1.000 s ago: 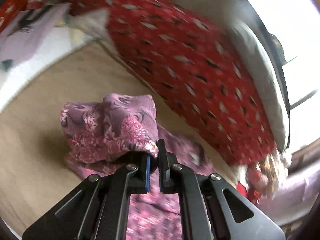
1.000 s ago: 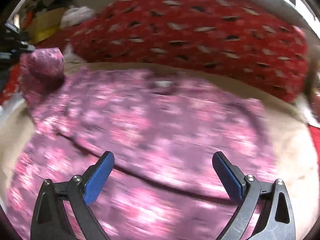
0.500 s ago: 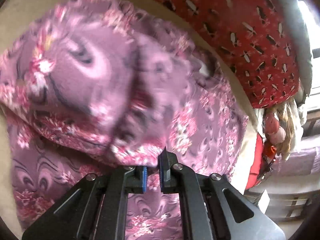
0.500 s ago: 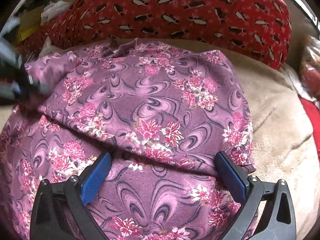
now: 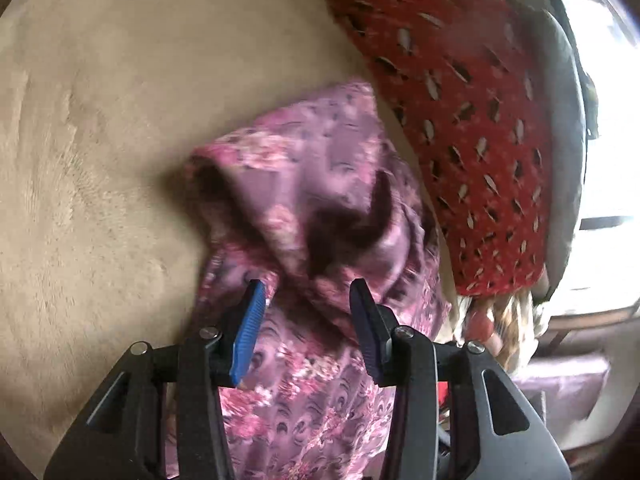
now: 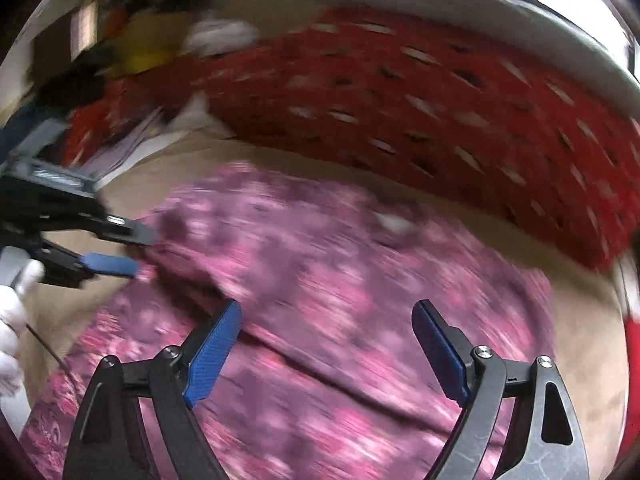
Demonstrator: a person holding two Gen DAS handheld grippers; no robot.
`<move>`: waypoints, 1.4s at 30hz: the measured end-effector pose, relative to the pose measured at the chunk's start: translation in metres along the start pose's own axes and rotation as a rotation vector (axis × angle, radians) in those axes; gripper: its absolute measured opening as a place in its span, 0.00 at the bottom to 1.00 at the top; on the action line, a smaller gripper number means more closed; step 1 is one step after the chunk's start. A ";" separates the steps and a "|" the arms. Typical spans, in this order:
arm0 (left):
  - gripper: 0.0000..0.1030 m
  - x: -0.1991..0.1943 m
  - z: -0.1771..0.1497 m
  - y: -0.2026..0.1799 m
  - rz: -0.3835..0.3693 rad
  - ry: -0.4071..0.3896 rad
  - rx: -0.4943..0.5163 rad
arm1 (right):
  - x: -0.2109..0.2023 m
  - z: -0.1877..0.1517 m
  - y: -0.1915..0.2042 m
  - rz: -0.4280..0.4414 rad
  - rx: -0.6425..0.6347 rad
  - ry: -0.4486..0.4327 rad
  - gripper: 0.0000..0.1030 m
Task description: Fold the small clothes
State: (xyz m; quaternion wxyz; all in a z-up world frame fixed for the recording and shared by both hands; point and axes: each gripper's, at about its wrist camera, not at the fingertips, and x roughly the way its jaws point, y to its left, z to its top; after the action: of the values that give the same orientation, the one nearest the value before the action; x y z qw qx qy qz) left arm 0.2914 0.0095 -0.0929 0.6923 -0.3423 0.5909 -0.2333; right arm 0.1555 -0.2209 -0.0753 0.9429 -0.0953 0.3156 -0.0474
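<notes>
A purple garment with pink flowers (image 6: 340,280) lies spread on a beige blanket (image 5: 100,140). In the left wrist view a folded-over sleeve or corner of it (image 5: 320,200) bunches just ahead of my left gripper (image 5: 306,292), which is open, with cloth between the jaws but not clamped. The left gripper also shows at the garment's left edge in the right wrist view (image 6: 128,252). My right gripper (image 6: 326,316) is wide open above the garment's near part and holds nothing.
A red patterned cushion or bedcover (image 6: 440,100) runs along the far side of the garment (image 5: 480,120). Clutter of papers and cloth (image 6: 140,60) sits at the far left. A gloved hand (image 6: 12,312) holds the left gripper.
My left gripper carried the garment's corner over the body, then opened and let it go. The right gripper stayed open and shifted over the garment.
</notes>
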 end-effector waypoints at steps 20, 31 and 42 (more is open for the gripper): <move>0.40 0.023 -0.018 -0.015 0.007 0.028 0.085 | 0.009 -0.059 -0.158 0.129 0.714 0.071 0.16; 0.53 0.042 -0.018 -0.029 0.024 0.045 0.096 | -0.010 -0.107 -0.222 0.163 1.058 -0.015 0.62; 0.13 0.057 0.004 -0.026 0.171 0.015 0.132 | -0.027 -0.089 -0.237 0.239 1.034 -0.174 0.06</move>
State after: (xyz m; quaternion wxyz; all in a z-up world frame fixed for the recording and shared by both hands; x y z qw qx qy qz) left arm 0.3083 -0.0479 -0.1107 0.7264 -0.2425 0.6063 -0.2145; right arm 0.0735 -0.4613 -0.0792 0.8882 0.4146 0.1805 -0.0810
